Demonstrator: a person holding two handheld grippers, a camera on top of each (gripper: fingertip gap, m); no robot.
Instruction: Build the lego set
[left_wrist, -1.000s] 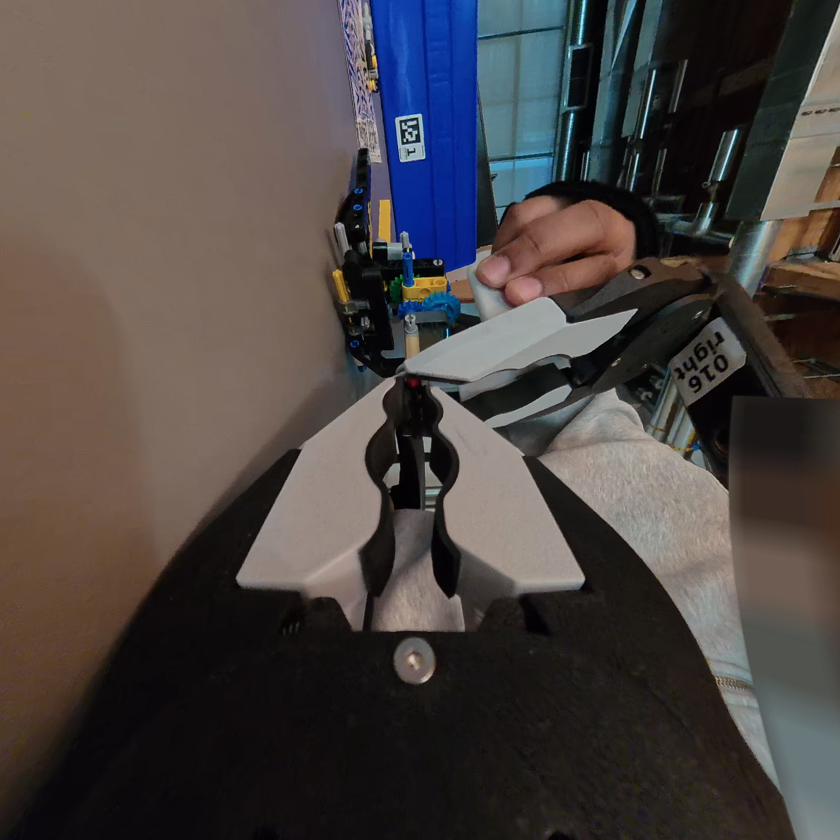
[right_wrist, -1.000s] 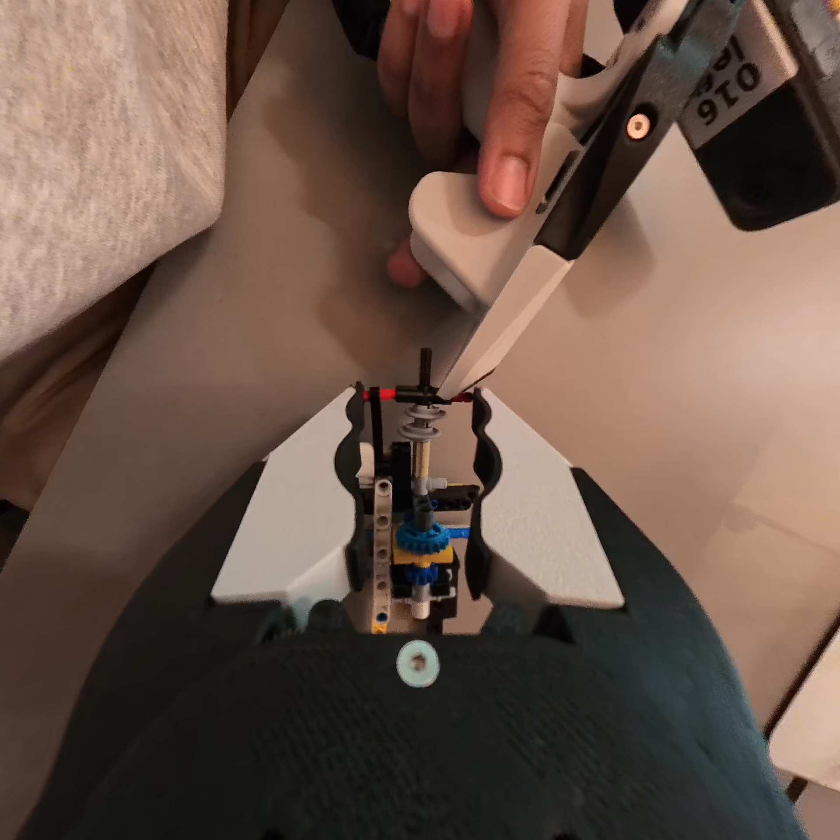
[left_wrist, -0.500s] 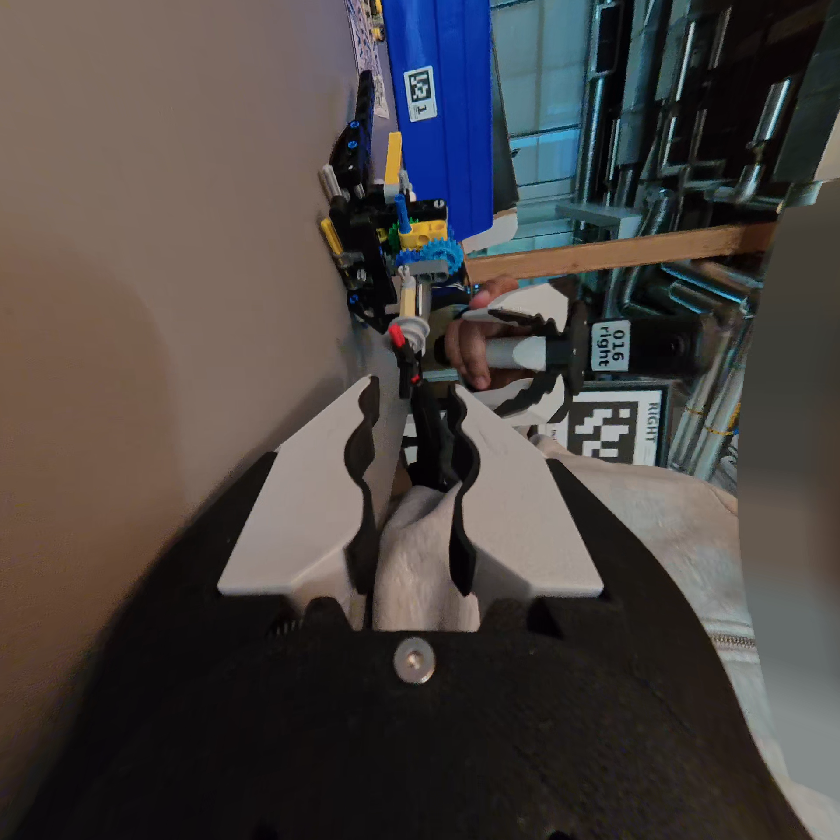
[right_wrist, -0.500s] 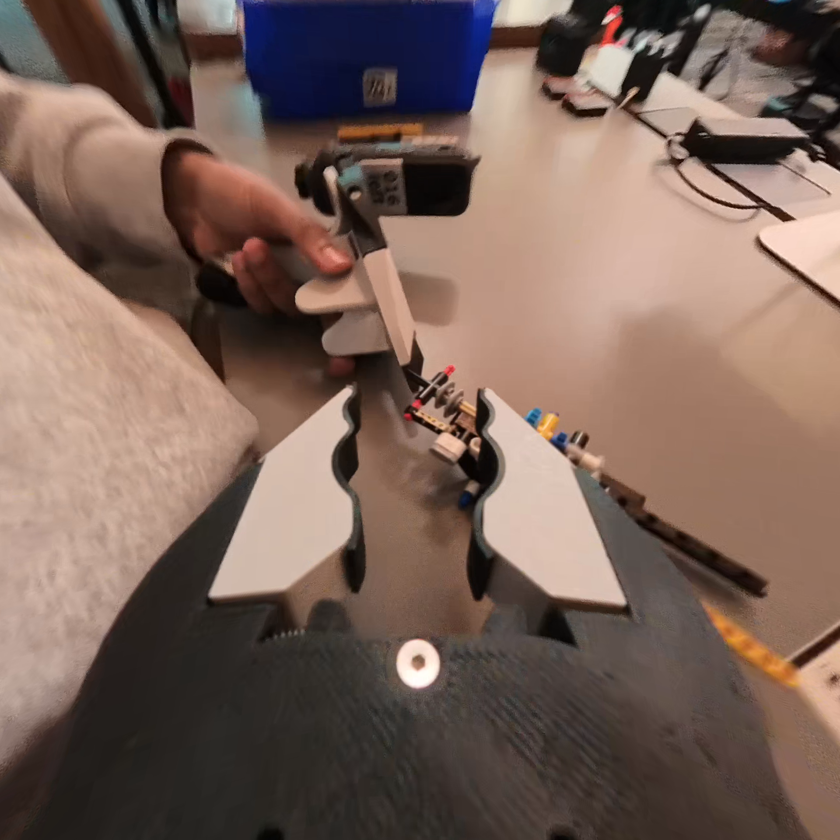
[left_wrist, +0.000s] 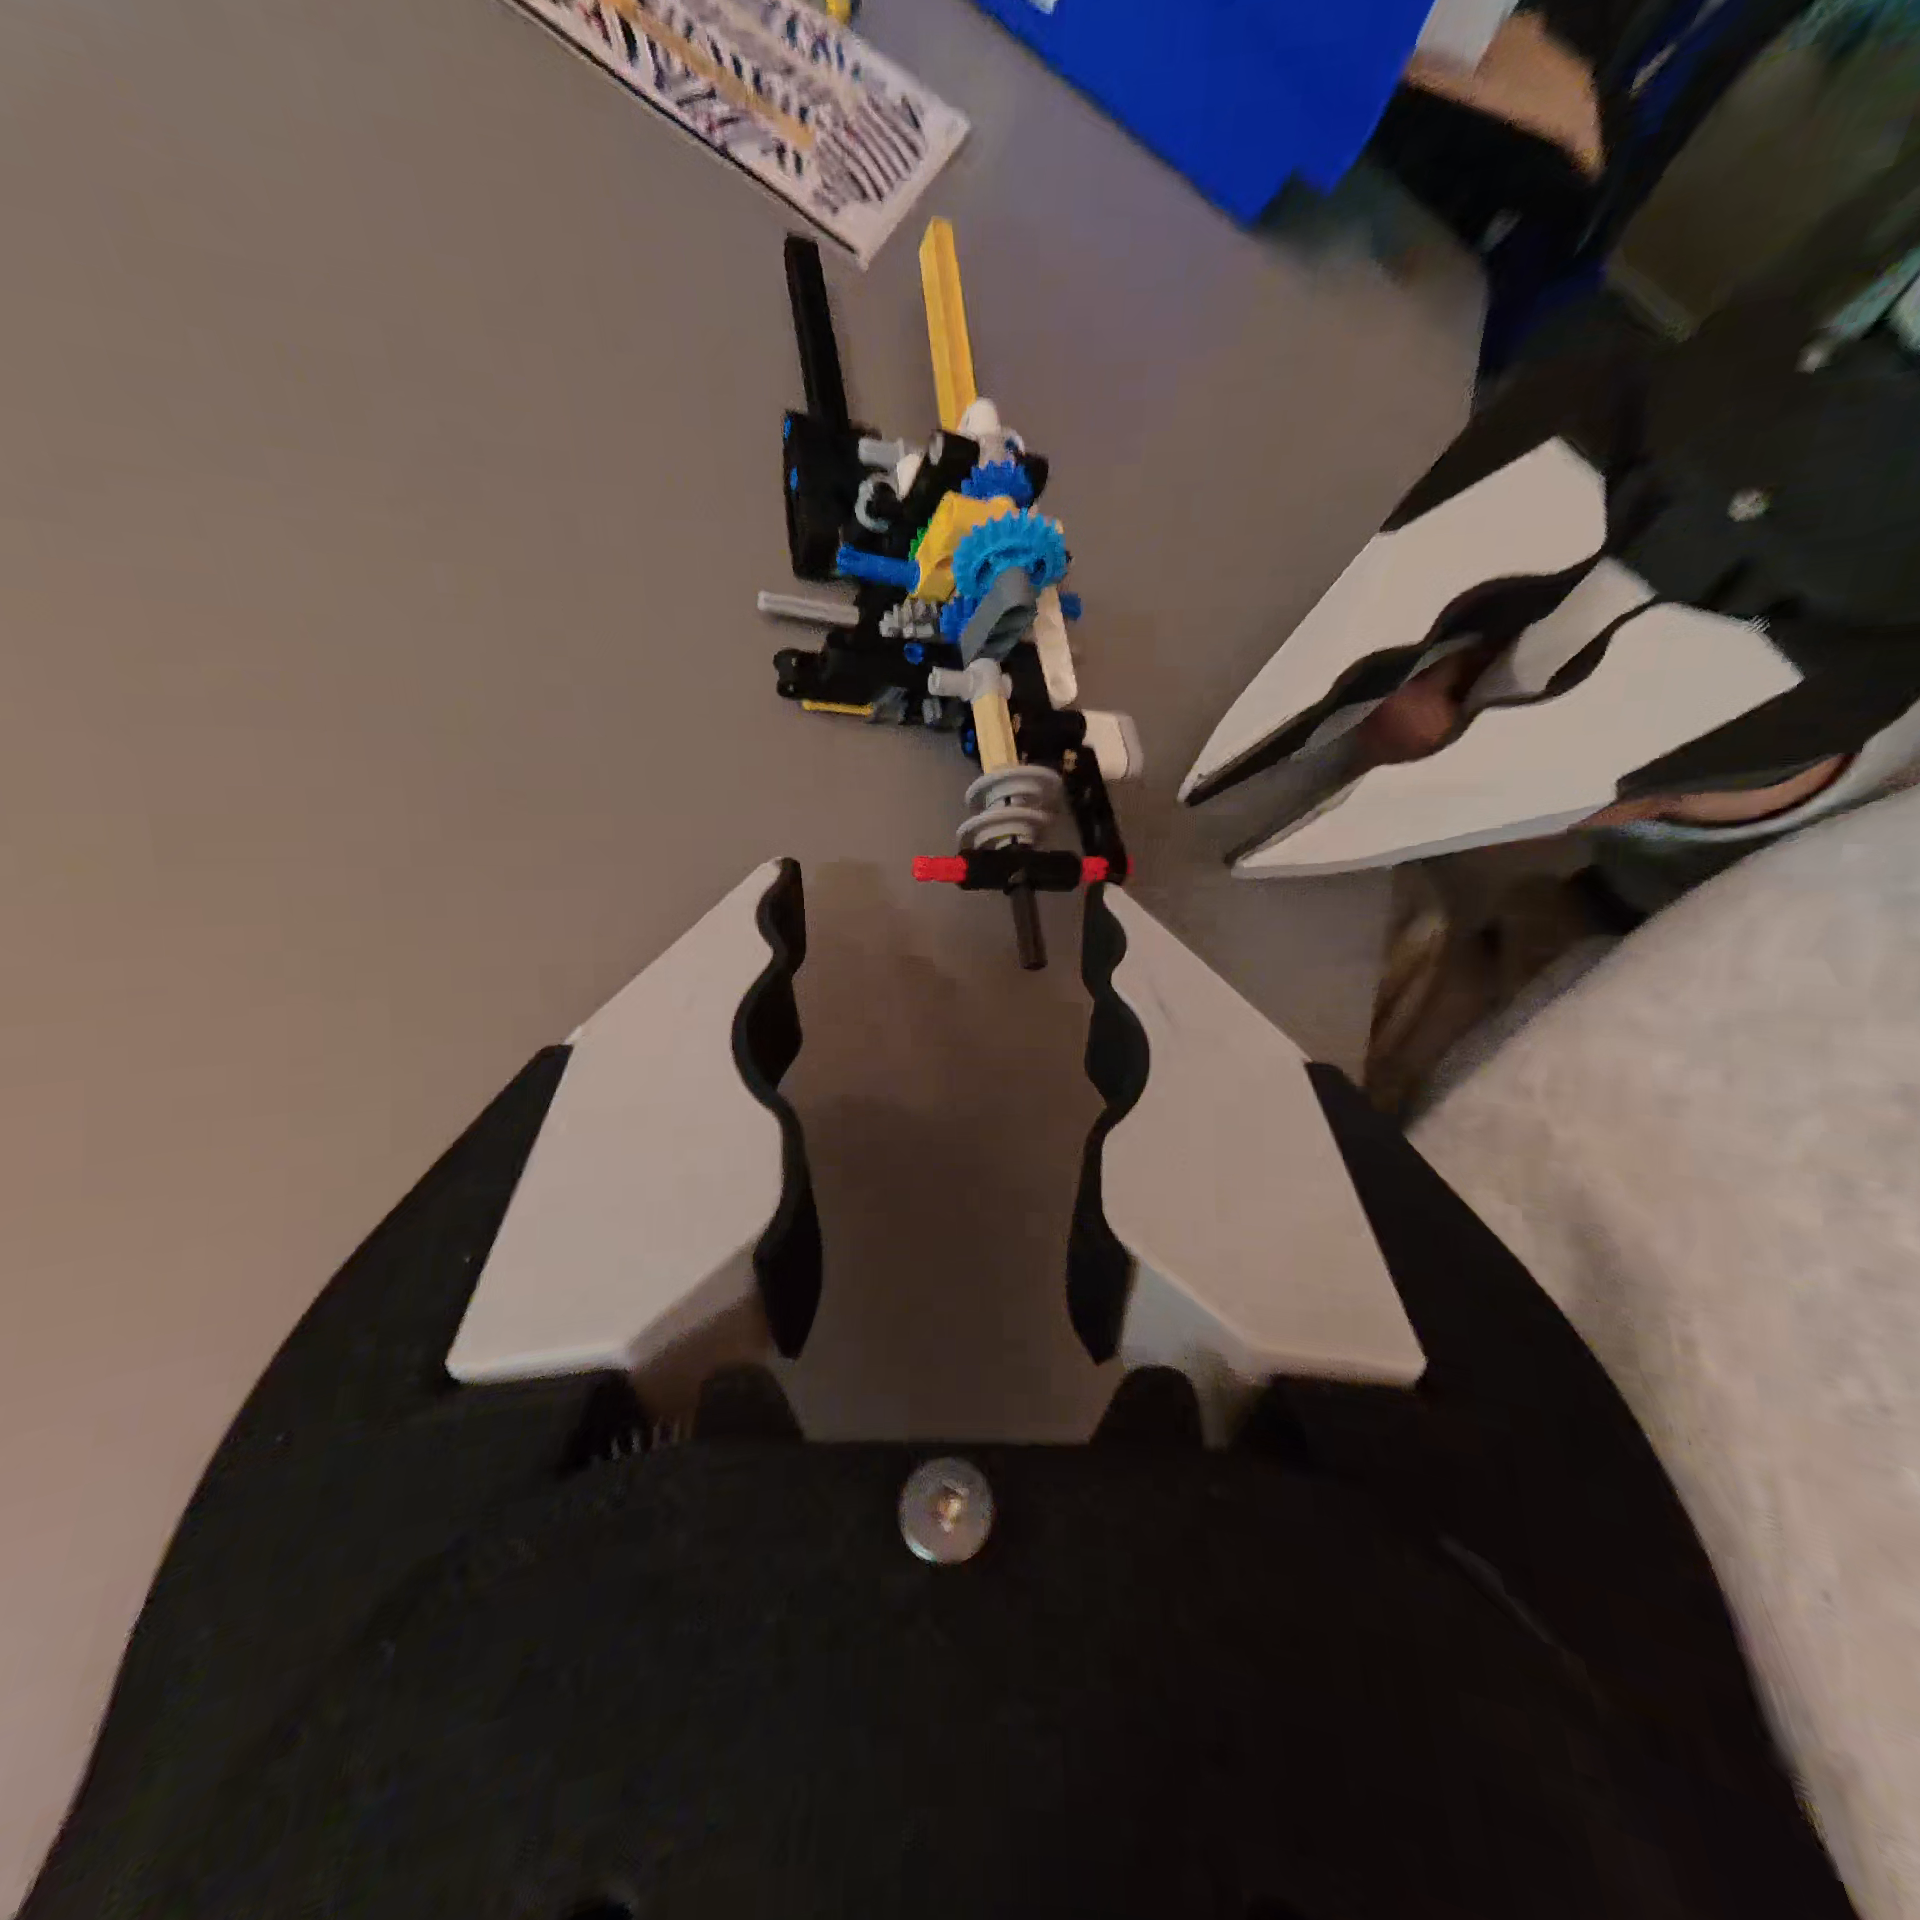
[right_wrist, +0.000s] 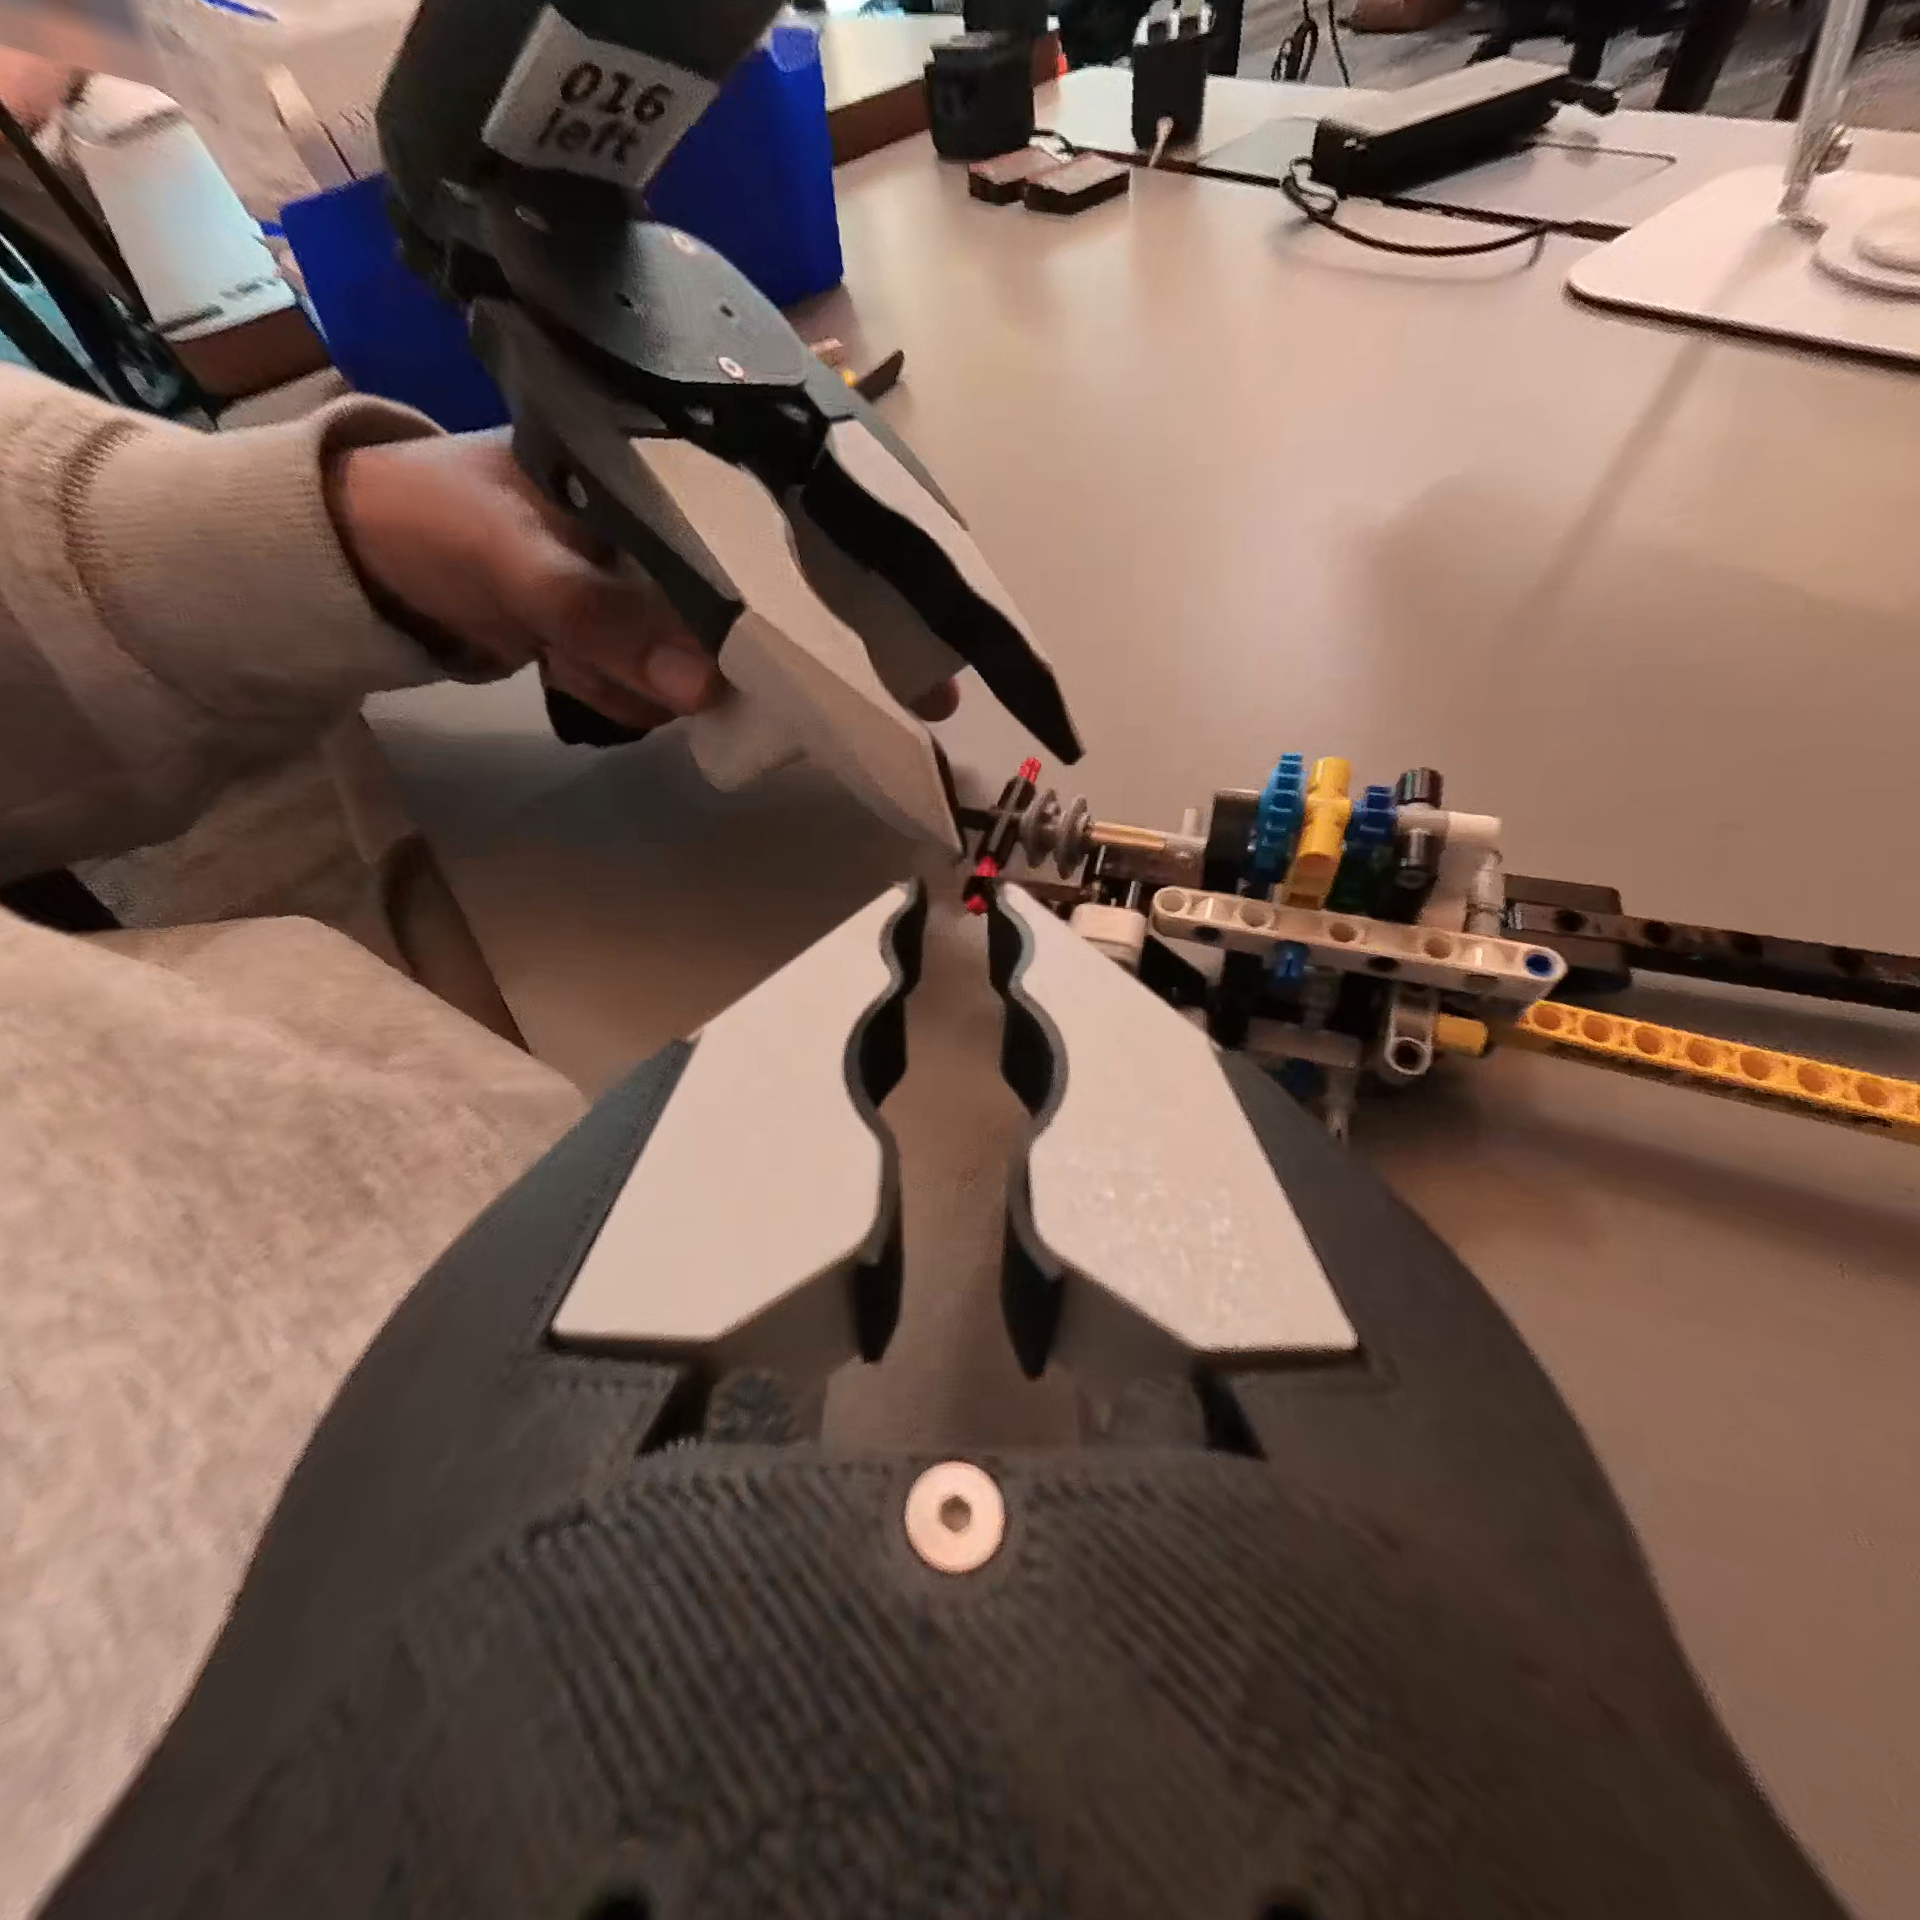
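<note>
The lego assembly (left_wrist: 935, 582) of black beams, blue gears and a yellow part lies on the grey table (left_wrist: 364, 623). Its near end is a grey worm gear on a tan axle, capped by a black cross piece with red tips (left_wrist: 1018, 868). My left gripper (left_wrist: 945, 883) is open and empty, its tips on either side of that cross piece. The right wrist view shows the assembly (right_wrist: 1330, 883) and the left gripper (right_wrist: 1013, 805) above the cross piece (right_wrist: 1003, 821). My right gripper (right_wrist: 954, 899) is narrowly open and empty, just short of the red tip, and also shows in the left wrist view (left_wrist: 1210, 831).
A long yellow beam (left_wrist: 945, 312) and a black beam (left_wrist: 816, 332) stick out of the assembly's far end. An instruction sheet (left_wrist: 748, 94) and a blue bin (left_wrist: 1195, 83) lie beyond. Cables and black boxes (right_wrist: 1455, 114) and a white pad (right_wrist: 1745, 260) sit far right. A person's sleeve (right_wrist: 187, 582) is at left. Both grippers' tips are roughly 15 cm from the black beam (left_wrist: 816, 332). Look for it in the right wrist view (right_wrist: 1825, 1005) too.
The assembly has left the right gripper's fingers and now lies on the table. The left gripper, shut on the red-tipped piece before, has opened wide. Both grippers swung round to face it.
</note>
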